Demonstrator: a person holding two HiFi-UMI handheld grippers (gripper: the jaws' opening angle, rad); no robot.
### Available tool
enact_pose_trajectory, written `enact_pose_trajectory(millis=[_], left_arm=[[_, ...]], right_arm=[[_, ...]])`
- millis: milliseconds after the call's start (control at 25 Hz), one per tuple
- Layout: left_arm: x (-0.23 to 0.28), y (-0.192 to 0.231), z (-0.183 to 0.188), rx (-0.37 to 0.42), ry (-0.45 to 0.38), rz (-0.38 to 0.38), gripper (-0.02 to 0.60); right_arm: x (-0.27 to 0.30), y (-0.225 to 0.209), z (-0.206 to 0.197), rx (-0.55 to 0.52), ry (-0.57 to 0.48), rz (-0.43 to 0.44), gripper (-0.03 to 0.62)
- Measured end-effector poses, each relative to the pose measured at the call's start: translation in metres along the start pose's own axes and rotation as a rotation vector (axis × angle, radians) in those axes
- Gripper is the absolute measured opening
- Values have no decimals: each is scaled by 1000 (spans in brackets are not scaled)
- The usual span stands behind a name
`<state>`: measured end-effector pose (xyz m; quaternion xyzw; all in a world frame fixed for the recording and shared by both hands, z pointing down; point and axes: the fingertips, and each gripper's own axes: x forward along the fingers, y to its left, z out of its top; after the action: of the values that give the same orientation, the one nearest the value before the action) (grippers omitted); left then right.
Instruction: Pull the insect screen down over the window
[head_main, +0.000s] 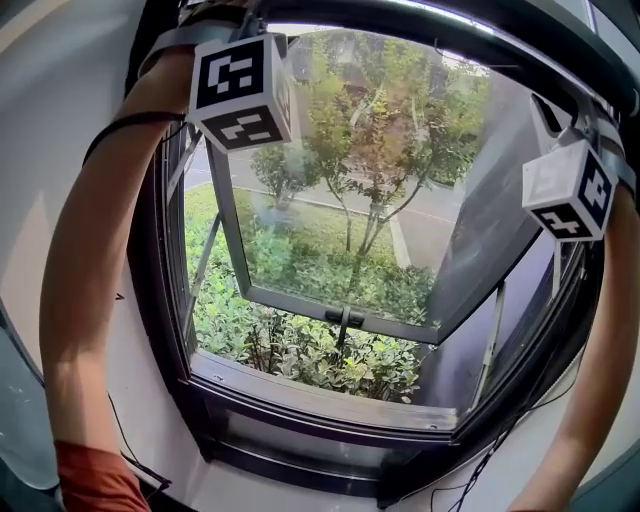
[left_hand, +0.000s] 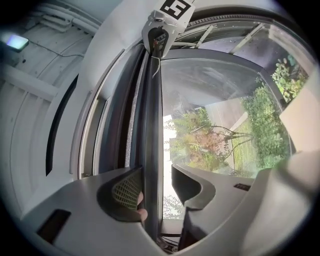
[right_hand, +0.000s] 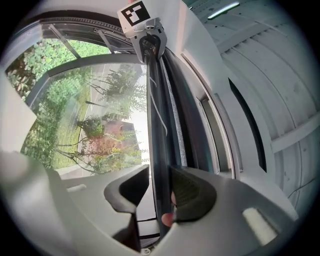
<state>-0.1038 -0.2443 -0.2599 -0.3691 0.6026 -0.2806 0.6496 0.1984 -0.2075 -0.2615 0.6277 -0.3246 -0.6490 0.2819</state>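
The insect screen's dark pull bar (left_hand: 150, 125) sits high at the top of the window (head_main: 340, 250). In the left gripper view it runs between the jaws of my left gripper (left_hand: 157, 187). One pad touches the bar, and daylight shows between it and the other jaw. My right gripper (right_hand: 159, 187) straddles the same bar (right_hand: 157, 125) with one pad against it and a gap on the other side. In the head view both marker cubes (head_main: 240, 90) (head_main: 570, 190) are raised to the upper frame, and the jaws are hidden there.
The glass sash is swung outward with a handle (head_main: 343, 318) on its lower rail, and shrubs and trees lie beyond it. The sill (head_main: 320, 390) lies below. A thin cable (head_main: 500, 440) hangs at the lower right. Bare forearms reach up along both sides.
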Motion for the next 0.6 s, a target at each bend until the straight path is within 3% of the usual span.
enact_pose_trajectory(millis=[120,600], left_arm=[[-6,-10,-1,-21,-14,-12,183],[-37,-44,0,24,-25,-51,181]], right_arm=[[-7,8,2,14,-17,32,141],[-38,39,3,18,-33,77,141]])
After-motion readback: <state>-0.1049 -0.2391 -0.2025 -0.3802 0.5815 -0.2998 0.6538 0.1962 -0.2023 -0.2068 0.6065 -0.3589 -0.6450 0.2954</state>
